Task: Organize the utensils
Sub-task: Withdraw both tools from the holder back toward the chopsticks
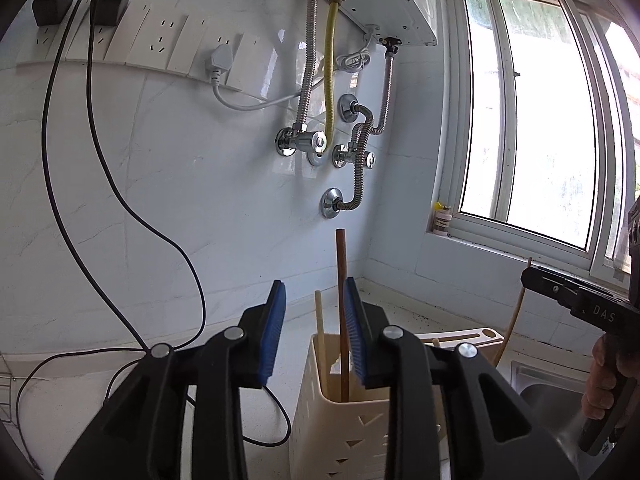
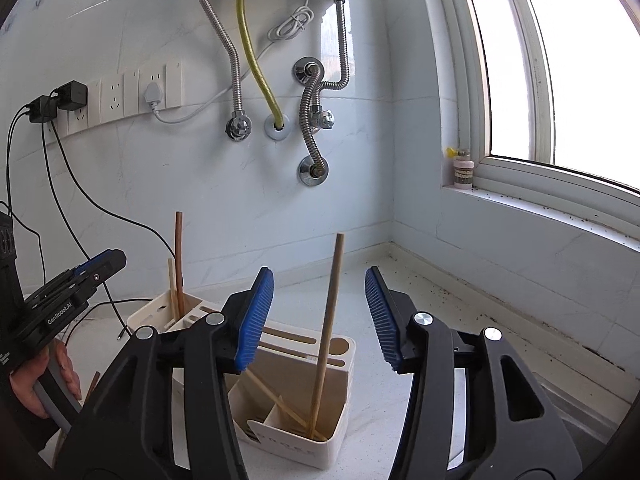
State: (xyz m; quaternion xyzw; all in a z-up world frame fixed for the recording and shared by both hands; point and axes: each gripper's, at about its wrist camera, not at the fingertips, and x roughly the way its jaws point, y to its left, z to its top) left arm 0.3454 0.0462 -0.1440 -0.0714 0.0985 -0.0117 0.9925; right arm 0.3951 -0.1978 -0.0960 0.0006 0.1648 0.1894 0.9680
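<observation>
My left gripper (image 1: 314, 286) stands open over a cream perforated caddy (image 1: 340, 440). A brown chopstick (image 1: 341, 280) stands upright in the caddy between the blue pads, close to the right one, beside a pale chopstick (image 1: 320, 328). My right gripper (image 2: 319, 274) is open above a white slotted holder (image 2: 340, 412). A light wooden chopstick (image 2: 332, 300) leans in the holder's front compartment, free between the jaws. More pale chopsticks (image 2: 276, 400) lie slanted in that compartment. The right wrist view shows the left gripper (image 2: 100, 264) beside the brown chopstick (image 2: 179, 248).
Black cables (image 1: 80, 208) trail from wall sockets (image 1: 160, 40) onto the white counter at the left. Metal hoses and valves (image 1: 308, 144) hang on the tiled wall behind. A small bottle (image 2: 464, 170) stands on the window sill. A steel sink (image 1: 552, 392) lies to the right.
</observation>
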